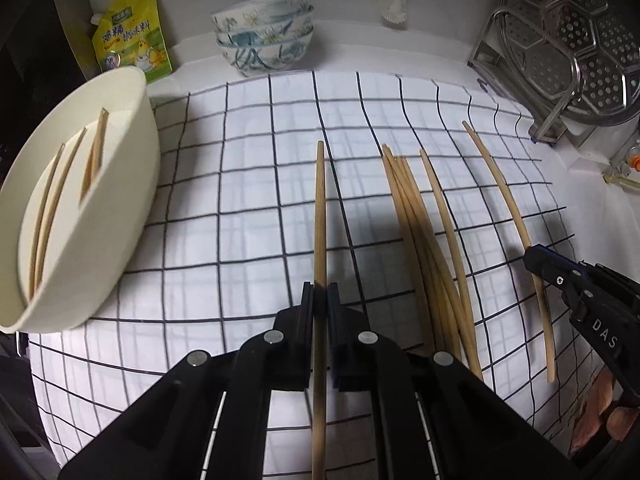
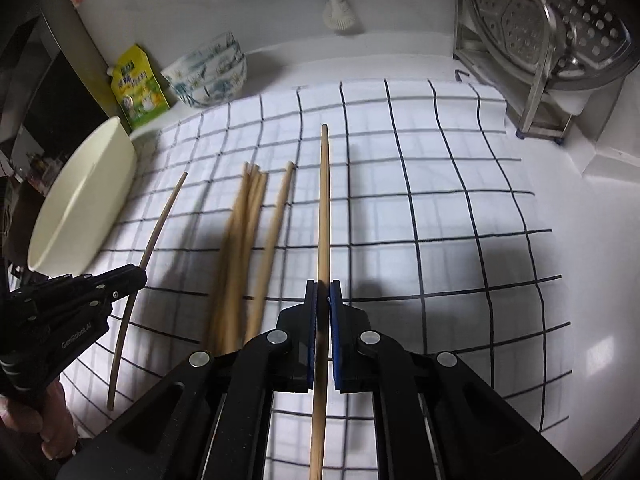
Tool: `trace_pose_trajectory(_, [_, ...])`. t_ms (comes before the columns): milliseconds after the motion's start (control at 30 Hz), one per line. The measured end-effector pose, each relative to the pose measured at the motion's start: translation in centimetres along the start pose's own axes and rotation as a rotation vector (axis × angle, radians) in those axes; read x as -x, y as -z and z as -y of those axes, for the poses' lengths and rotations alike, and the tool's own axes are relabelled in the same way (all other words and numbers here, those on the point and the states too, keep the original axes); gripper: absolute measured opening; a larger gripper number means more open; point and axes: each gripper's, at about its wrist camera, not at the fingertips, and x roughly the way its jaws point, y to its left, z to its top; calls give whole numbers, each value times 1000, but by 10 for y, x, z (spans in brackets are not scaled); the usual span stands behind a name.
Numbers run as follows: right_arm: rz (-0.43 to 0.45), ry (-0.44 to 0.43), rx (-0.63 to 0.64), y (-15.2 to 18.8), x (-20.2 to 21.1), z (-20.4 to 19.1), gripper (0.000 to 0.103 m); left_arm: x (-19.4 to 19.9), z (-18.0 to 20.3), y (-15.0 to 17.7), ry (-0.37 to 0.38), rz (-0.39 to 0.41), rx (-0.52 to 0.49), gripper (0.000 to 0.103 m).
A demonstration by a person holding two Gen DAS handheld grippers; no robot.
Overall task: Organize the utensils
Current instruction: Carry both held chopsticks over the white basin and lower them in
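Left tongs (image 1: 320, 292): clamped tight on a single chopstick (image 1: 320, 208), which ran straight out ahead between the two black pads, its far tip over the checked cloth (image 1: 248, 184).
Right tongs (image 2: 323, 288): also closed hard, on a second chopstick (image 2: 325, 200) gripped between blue-faced pads and pointing up the cloth.
Loose chopsticks (image 1: 416, 232): a bundle lay on the cloth between the two held ones, one more just beside it on the right in the left view; blurred in the right view.
White bin (image 1: 120, 184): sat at the cloth's left edge, tilted in view, with three chopsticks (image 1: 60, 200) already leaning inside.
Bench (image 1: 592, 208): white, cloth spread over it.
Back wall side: stacked patterned bowls (image 1: 264, 40) beside a yellow pouch (image 1: 132, 32); a white brush (image 1: 394, 6) hung above.
Right corner: metal rack (image 1: 520, 60) holding a perforated steel steamer plate (image 1: 580, 48).
Hands: fingers (image 2: 24, 420) showed behind the left tongs.
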Motion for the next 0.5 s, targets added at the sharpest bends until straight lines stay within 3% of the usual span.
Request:
trace_pose_trajectory(267, [71,-27,4,-17,29,-36,6,42,-29,-16,19,77,6,7])
trace_pose_trajectory(500, [115,-65,57,-40,36,-92,6,77,-71,-27,16,158,30,7])
